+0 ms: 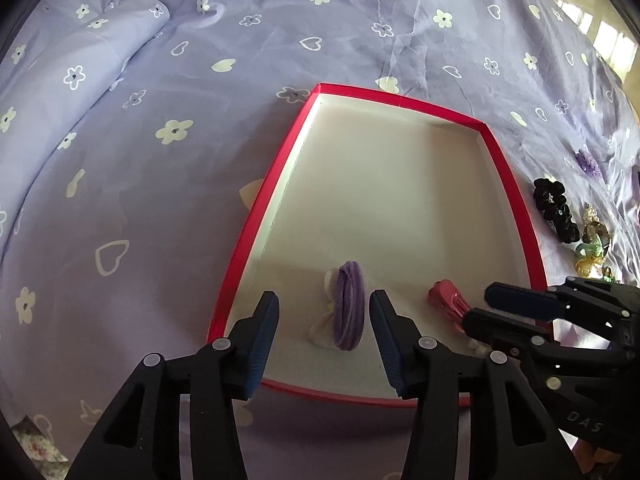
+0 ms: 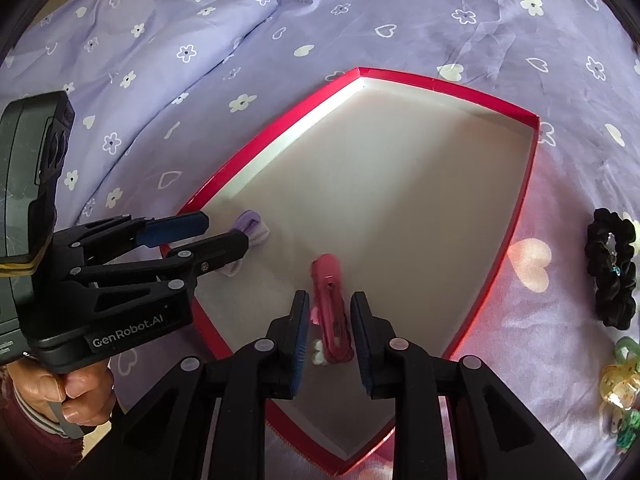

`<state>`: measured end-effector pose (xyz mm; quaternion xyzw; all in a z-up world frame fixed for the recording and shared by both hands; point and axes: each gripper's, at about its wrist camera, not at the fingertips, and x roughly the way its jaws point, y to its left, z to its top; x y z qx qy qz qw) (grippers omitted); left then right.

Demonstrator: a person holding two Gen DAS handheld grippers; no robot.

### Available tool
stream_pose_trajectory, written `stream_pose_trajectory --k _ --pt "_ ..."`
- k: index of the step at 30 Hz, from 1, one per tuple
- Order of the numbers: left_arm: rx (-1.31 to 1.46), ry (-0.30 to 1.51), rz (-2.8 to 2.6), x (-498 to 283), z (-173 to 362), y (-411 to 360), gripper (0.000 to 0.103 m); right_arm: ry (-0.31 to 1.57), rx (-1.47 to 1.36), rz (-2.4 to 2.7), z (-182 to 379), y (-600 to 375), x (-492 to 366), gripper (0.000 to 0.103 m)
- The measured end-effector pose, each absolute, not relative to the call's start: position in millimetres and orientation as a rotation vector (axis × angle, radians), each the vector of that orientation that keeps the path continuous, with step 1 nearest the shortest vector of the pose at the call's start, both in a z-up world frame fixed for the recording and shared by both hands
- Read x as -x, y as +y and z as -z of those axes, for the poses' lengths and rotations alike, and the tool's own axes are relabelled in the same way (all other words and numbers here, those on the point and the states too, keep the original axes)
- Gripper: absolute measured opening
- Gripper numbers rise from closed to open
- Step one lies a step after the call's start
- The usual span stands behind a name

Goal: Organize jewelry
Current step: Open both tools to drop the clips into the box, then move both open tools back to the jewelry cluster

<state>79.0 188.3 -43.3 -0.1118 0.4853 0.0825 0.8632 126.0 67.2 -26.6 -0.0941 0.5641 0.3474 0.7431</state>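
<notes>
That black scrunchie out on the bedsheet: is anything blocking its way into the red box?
Nothing visible. The black scrunchie lies just outside the red box, with only bare sheet and the box's low wall between.

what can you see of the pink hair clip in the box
The pink hair clip is a long, narrow, glossy clip, plastic by the look, lying flat on the pale floor of the red box near its front edge. A small white flower piece sits by its near end. It lies between the open fingers of the right hand-held gripper, whose pads do not press it.
</notes>
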Motion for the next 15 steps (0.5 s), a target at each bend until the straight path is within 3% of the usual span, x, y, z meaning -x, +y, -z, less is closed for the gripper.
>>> stream_pose_trajectory --k 2,15 --pt "0.237 1.014 -0.175 -76 40 189 0.048 1.227 0.196 -0.762 21 64 -125 0.034" --pt "0.222 0.961 -0.148 -64 4 168 0.054 1.146 0.081 -0.727 -18 16 -119 0.034"
